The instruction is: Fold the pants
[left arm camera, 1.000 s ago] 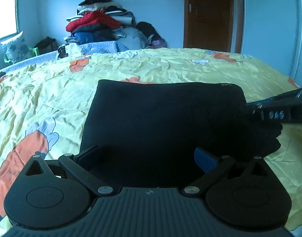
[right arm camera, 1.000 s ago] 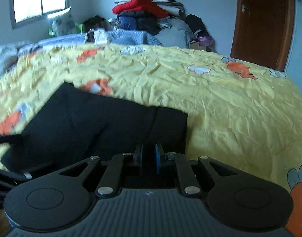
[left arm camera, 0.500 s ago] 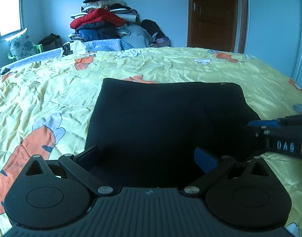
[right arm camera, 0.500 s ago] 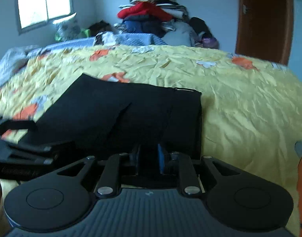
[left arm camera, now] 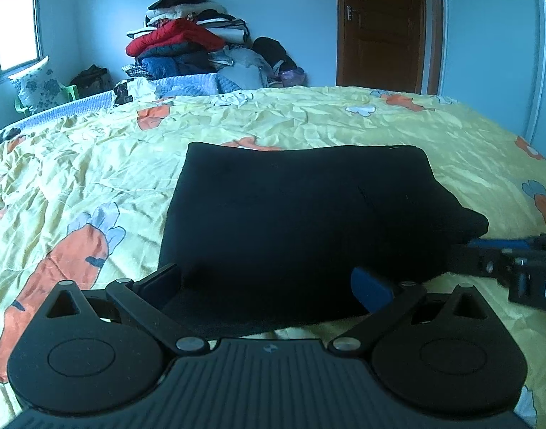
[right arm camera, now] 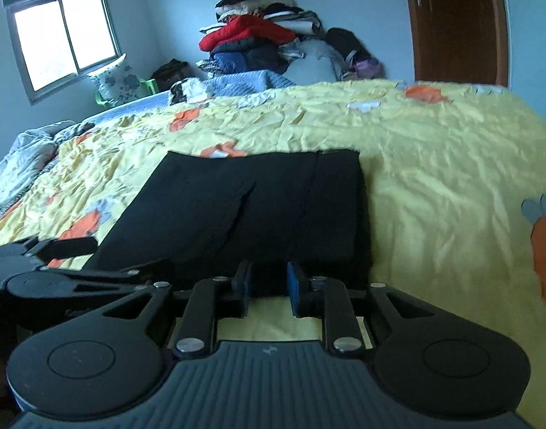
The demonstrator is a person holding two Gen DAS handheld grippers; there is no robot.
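Note:
The black pants lie folded into a flat rectangle on the yellow carrot-print bedspread. They also show in the right wrist view. My left gripper is open, its fingers standing wide on either side of the pants' near edge. My right gripper has its jaws a little apart at the pants' near right corner, with black cloth showing in the gap. The right gripper also shows at the right edge of the left wrist view.
A heap of clothes is stacked against the far wall. A brown door stands at the back right and a window at the left. A grey-blue quilt lies along the bed's far left side.
The right gripper has pulled back toward me and its jaws have parted from fully shut to slightly apart. The left gripper has drawn back a little and stays open.

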